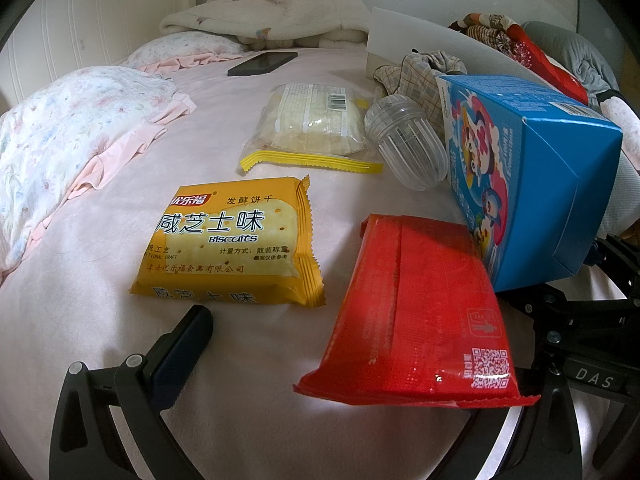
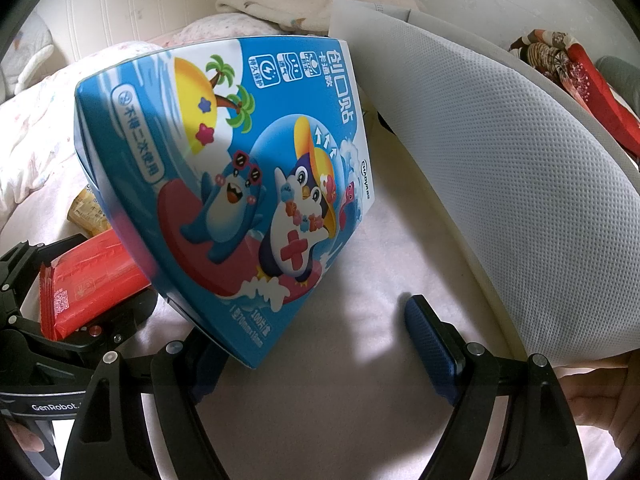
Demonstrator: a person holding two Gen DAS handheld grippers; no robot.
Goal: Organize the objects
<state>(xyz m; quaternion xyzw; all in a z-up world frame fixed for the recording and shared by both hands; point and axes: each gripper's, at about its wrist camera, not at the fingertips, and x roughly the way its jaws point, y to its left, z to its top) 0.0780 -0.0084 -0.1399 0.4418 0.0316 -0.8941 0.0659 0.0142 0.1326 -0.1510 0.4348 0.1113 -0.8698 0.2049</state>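
Note:
On the pink bed lie a yellow biscuit packet (image 1: pixel 230 242), a red packet (image 1: pixel 416 316), a clear bag of crackers with a yellow zip (image 1: pixel 312 128) and a clear ribbed plastic cup (image 1: pixel 408 146) on its side. A blue cartoon penguin box (image 1: pixel 528 192) stands tilted at the right; it fills the right wrist view (image 2: pixel 240 184). My left gripper (image 1: pixel 320 344) is open, its left finger (image 1: pixel 180 352) just below the biscuit packet, the right finger hidden under the red packet. My right gripper (image 2: pixel 316 332) is open and empty, its left finger partly behind the box's lower corner.
A black phone (image 1: pixel 262 62) lies farther back. Floral pillows (image 1: pixel 60 128) line the left; a folded cream blanket (image 1: pixel 272 12) is at the headboard. A white mesh cushion (image 2: pixel 520 184) and crumpled plaid cloth (image 1: pixel 420 70) sit at the right, with red patterned fabric (image 2: pixel 576 76) behind.

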